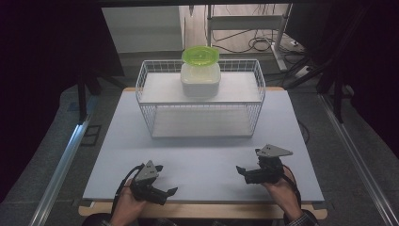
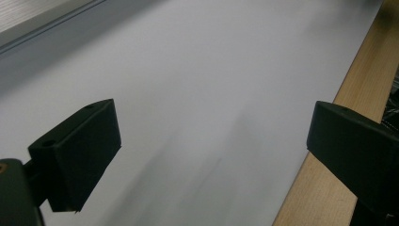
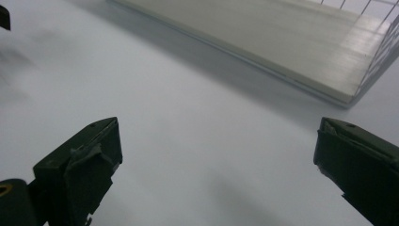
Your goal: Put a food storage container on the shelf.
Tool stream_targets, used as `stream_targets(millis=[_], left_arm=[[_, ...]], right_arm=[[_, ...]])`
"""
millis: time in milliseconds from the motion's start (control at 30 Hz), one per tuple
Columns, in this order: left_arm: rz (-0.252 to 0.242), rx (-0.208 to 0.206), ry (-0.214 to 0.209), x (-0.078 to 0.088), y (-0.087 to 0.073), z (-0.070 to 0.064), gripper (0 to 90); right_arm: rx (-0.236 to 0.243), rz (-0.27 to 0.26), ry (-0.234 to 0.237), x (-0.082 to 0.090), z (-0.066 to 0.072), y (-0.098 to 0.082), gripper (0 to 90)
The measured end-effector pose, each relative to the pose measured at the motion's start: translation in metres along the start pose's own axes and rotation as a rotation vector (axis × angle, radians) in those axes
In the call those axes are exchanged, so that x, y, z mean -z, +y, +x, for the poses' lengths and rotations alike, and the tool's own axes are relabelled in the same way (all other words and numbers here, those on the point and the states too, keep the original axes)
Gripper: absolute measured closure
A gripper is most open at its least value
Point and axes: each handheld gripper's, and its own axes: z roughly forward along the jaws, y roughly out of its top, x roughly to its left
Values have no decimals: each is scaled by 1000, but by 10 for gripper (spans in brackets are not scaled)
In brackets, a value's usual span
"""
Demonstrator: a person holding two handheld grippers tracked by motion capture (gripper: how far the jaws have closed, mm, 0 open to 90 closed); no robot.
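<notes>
I see a bench (image 1: 202, 155) with a pale grey-white top and a light wooden edge along its near side, which also shows at the right in the left gripper view. Directly on the bench stands a white wire rack (image 1: 201, 101), set toward the far side and about midway across. The rack's lower shelf (image 3: 263, 42) is a pale board lying right on the bench top. In front of the rack, the bench surface runs bare to the wooden edge. Left and right of the rack, narrow strips of bench top lie bare too.
</notes>
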Motion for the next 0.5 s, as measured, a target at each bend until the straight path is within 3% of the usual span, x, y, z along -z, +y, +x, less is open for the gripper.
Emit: stream_targets(millis=[500], left_arm=[[36,-6,33,-3,-2,1,30]], right_arm=[[-9,110,-30,-8,-5,-18,10]])
